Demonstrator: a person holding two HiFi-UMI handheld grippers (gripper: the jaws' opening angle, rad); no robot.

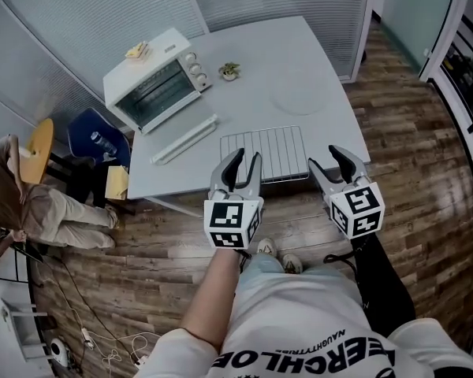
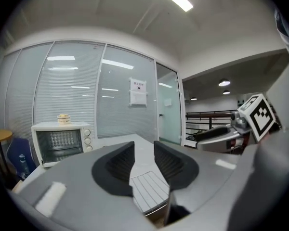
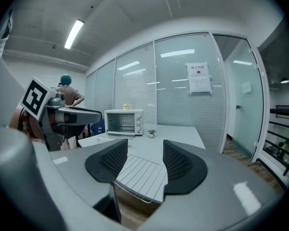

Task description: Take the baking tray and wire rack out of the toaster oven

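Pale flat baking tray (image 1: 184,138) and silver wire rack (image 1: 265,153) are both lying out on the grey table (image 1: 299,61); the task is looking done.
I am holding my left gripper (image 1: 247,157) and right gripper (image 1: 323,157) empty, jaws partly apart, near the rack and away from the white toaster oven (image 1: 152,79).

- Left gripper (image 2: 143,145): jaws apart, nothing between them.
- Wire rack (image 2: 149,191) lies flat beyond them at the table (image 2: 106,143) edge.
- White toaster oven (image 2: 62,141) stands far left.
- Right gripper (image 2: 202,138) is at the right.

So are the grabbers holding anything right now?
No, nothing. The left gripper and right gripper are both open and empty. The rack just lies on the table.
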